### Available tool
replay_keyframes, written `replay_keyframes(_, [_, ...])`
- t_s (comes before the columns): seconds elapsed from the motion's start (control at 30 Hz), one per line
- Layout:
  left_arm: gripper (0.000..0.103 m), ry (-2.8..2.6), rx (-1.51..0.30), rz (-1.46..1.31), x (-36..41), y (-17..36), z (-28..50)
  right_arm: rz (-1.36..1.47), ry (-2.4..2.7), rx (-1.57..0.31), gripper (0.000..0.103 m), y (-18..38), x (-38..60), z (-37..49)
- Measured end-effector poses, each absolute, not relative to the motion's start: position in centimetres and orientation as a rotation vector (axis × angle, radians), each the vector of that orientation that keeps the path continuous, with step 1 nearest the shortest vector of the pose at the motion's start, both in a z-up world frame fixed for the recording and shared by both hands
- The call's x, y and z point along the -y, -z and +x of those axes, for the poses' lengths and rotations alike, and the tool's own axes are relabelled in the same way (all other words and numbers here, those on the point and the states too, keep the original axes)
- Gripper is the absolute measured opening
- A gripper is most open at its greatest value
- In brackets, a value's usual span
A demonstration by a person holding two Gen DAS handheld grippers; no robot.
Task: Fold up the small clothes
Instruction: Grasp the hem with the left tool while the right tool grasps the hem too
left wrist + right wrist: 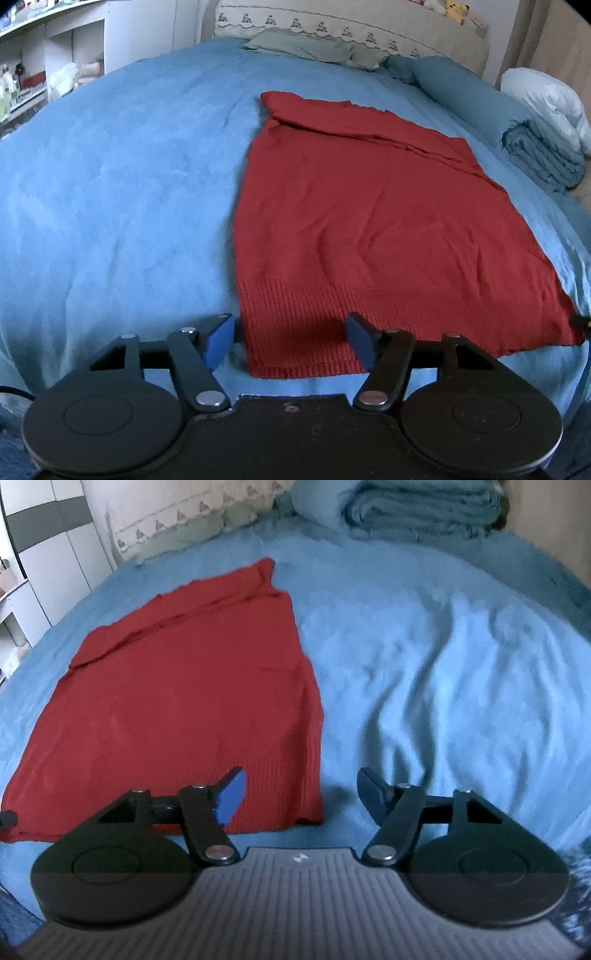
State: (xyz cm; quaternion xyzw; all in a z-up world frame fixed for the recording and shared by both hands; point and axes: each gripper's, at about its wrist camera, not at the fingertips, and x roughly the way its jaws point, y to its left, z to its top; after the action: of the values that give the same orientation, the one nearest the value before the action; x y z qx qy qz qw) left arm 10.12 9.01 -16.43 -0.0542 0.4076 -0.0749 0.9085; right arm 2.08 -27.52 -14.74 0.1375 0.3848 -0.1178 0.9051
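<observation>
Two grippers at hem corners | left gripper (290,341) and right gripper (301,794) both unclenched, straddling red sweater (369,221) on blue bedspread (110,184) | poised to fold.

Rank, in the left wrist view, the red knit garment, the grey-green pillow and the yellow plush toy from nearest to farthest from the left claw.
1. Red knit garment: its ribbed hem lies between the open fingers of the left claw.
2. Grey-green pillow: at the head of the bed.
3. Yellow plush toy: atop the headboard, upper right.
</observation>
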Motion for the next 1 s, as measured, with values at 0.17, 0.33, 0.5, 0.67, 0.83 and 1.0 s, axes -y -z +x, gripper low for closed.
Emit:
replay_keyframes(0.17, [0.061,0.149,-0.843,-0.156,-9.7,16.6,10.2,0.294,0.265,-0.836,0.074,15.5,27.5,2.4])
replay_keyframes(0.33, [0.055,0.142,-0.85,-0.197,-10.3,16.7,10.1,0.282,0.264,-0.844,0.072,15.5,27.3,2.7])
replay_keyframes(0.5, [0.049,0.143,-0.875,-0.206,-10.4,16.8,10.1,0.283,0.265,-0.845,0.07,15.5,27.3,2.8])
replay_keyframes(0.67, [0.007,0.16,-0.908,-0.221,-10.5,16.9,10.0,0.284,0.235,-0.85,0.041,15.7,27.2,3.2])
replay_keyframes(0.83, [0.005,0.153,-0.868,-0.258,-10.8,14.9,9.5,0.315,0.202,-0.828,0.021,15.1,27.4,3.1])
replay_keyframes(1.0, [0.004,0.177,-0.749,-0.313,-11.6,10.1,10.3,0.433,0.174,-0.726,0.02,12.2,29.0,2.6])
